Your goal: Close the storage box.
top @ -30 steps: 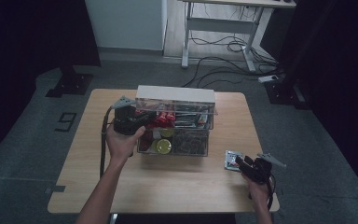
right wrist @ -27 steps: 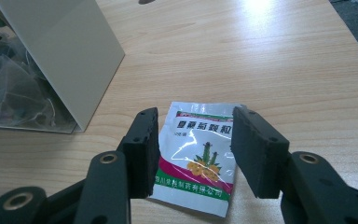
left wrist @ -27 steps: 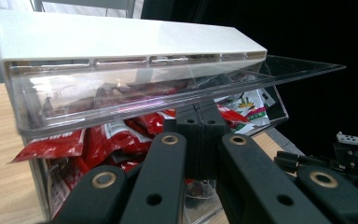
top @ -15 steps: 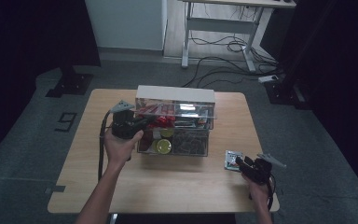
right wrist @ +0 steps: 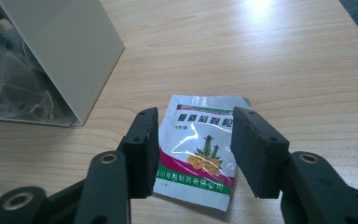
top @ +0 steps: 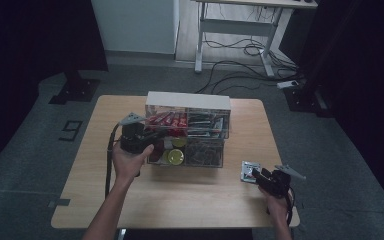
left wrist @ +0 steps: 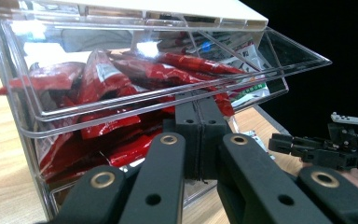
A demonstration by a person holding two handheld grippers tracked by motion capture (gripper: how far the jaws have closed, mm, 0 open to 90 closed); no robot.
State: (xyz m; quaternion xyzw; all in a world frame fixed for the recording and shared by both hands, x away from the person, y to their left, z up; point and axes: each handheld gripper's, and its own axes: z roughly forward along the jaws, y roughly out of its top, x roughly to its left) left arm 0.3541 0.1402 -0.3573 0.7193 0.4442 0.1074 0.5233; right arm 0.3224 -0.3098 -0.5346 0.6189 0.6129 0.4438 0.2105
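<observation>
You are holding your right gripper [top: 258, 175] at about four o'clock on the wooden table [top: 95, 200], its jaws standing apart over one flat silver sachet with green and magenta bands [right wrist: 199, 149], which is lying on the wood between them; neither pad is pressing on it. Farther in, at ten o'clock from that sachet, your left gripper [left wrist: 199, 122] is sitting with its jaws pressed together against the tilted clear flap [left wrist: 168, 74] of the one clear plastic four-compartment organiser box [top: 188, 127]. Several glossy red packets [left wrist: 116, 88] are filling that upper left compartment; I cannot count them exactly. Two yellow-green round lids [top: 175, 156] are showing below.
</observation>
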